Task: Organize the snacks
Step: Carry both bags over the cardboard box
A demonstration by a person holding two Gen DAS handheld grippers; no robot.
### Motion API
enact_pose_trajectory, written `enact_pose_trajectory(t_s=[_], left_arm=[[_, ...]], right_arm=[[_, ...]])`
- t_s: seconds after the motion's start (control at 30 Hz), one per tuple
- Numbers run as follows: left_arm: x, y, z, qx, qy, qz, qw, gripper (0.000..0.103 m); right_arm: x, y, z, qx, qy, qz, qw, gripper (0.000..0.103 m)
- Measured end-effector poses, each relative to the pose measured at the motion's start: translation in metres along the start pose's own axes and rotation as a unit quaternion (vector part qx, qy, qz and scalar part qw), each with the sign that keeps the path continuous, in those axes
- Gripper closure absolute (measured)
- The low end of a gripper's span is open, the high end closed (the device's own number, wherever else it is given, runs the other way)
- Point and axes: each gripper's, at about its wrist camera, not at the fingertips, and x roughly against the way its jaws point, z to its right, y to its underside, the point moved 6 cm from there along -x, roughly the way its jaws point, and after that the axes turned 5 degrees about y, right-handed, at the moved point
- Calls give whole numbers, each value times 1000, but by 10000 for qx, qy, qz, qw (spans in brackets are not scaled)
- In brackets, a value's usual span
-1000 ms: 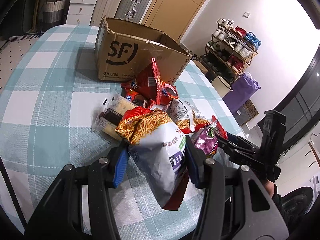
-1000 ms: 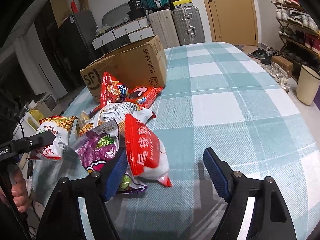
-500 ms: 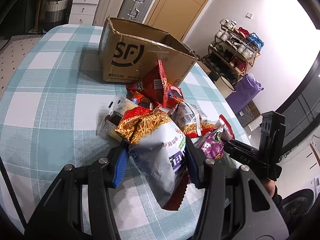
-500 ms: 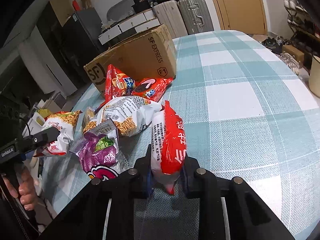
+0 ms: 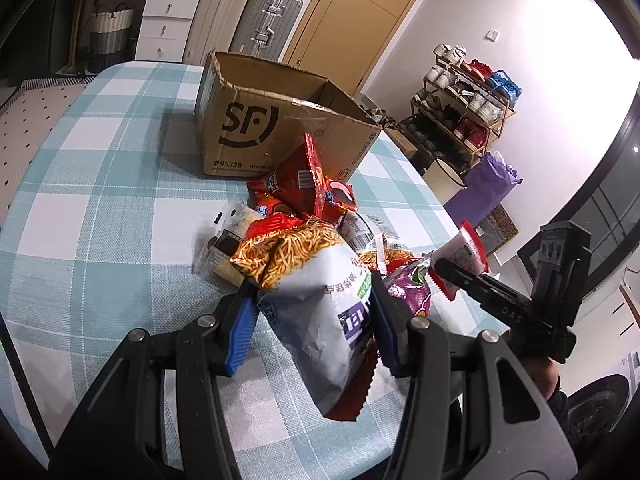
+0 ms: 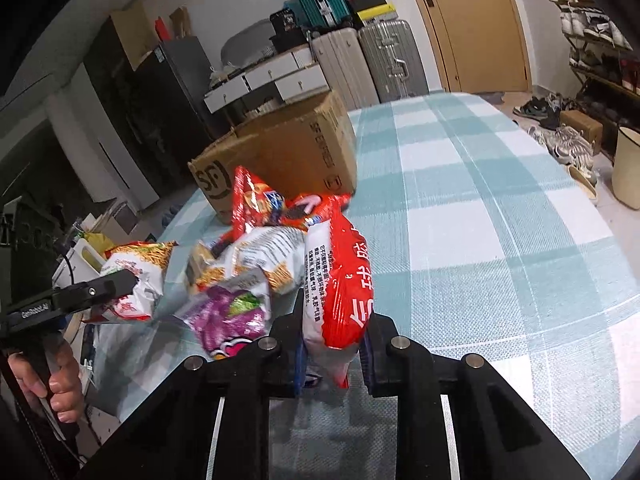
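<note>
While both grippers hold snacks above a checked table [image 5: 80, 216], the scene reads as follows; the left gripper [image 5: 310, 322] is clamped on a noodle bag [image 5: 316, 292], its blue pads pressing the white lower half from both sides, the orange noodle print rising above the fingers and the red serrated bottom edge hanging below them, towards the camera; the right gripper [image 6: 332, 354] is closed tight on a red bag [image 6: 344, 280], which stands upright between the fingers with its white back panel turned to the left; in the left wrist view that same red bag [image 5: 466, 254] shows at the tip of the right gripper [image 5: 460, 276], off to the right of the noodle bag.

Just ahead of both grippers lies the pile [image 6: 256, 248]; a purple bag [image 6: 232, 316] sits nearest, just left of the right gripper; behind it a second noodle bag [image 6: 260, 256], then red packs [image 6: 276, 208] leaning up; a dark wrapped snack [image 5: 228, 240] lies at the pile's left edge in the left wrist view.

Beyond the pile, touching or nearly touching the red packs, stands an open cardboard box [image 5: 276, 128] marked SF; whether anything lies inside cannot be told.

Past the table are suitcases [image 6: 372, 60], a wooden door [image 6: 472, 20] and a shoe rack [image 5: 464, 100].
</note>
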Motion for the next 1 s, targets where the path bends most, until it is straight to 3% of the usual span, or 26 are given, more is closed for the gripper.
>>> enact_pose_trajectory(t_s=[0.47, 1.0], left_arm=[[27, -22, 18, -214, -43, 259, 9994, 55], [31, -85, 32, -440, 9, 439, 9981, 55]], right_arm=[[44, -31, -49, 422, -311, 429, 9977, 82], [47, -92, -93, 856, -635, 670, 9920, 82]])
